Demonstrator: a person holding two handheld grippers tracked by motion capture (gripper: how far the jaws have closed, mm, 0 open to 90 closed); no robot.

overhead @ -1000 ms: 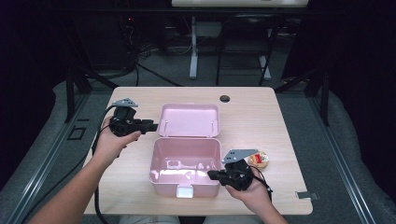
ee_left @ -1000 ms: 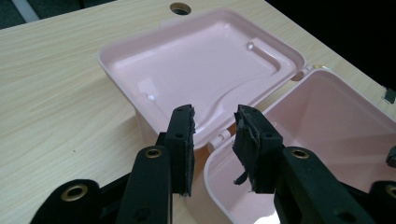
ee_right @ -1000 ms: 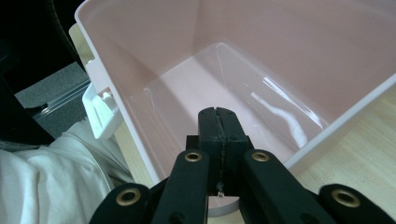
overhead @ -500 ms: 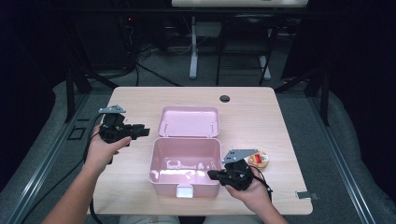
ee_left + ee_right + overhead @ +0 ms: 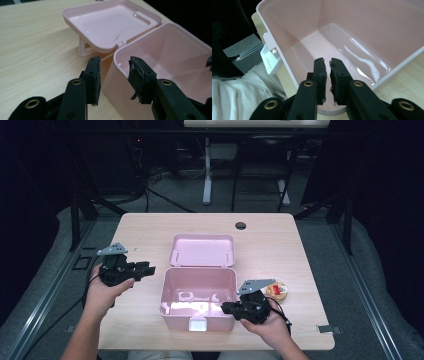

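Wooden tabletop (image 5: 135, 227), light grain, stands in a dark room w/ cables and metal frame legs on the floor behind. A round dark grommet (image 5: 241, 225) sits near the far edge.

Centre: pink box (image 5: 198, 291), open, hinged lid (image 5: 202, 250) folded back flat toward the far side; white latch tab (image 5: 197, 324) on the near wall. Interior looks bare in the gripper views, w/ glare on the bottom.

Left gripper (image 5: 148, 268): held in the person's left hand (image 5: 102, 287), off the box's left side, jaws pointing toward it, near but not touching. In the left gripper view the left gripper (image 5: 113, 75) has its jaws standing fairly wide apart, nothing between the pads; they have just been opening. The box's near-left corner (image 5: 120, 56) lies just beyond the tips.

Right gripper (image 5: 226, 308): held in the right hand (image 5: 272, 327) at the box's near-right corner. In the right gripper view the right gripper (image 5: 327, 67) reaches over the rim (image 5: 387, 75) into the box, jaws narrow w/ a thin gap, nothing held; they have just been opening slightly.

Small round item (image 5: 276, 291), orange/red, rests on the table just right of the box, behind the right gripper. White sleeve or cloth (image 5: 239, 92) shows below the table edge.
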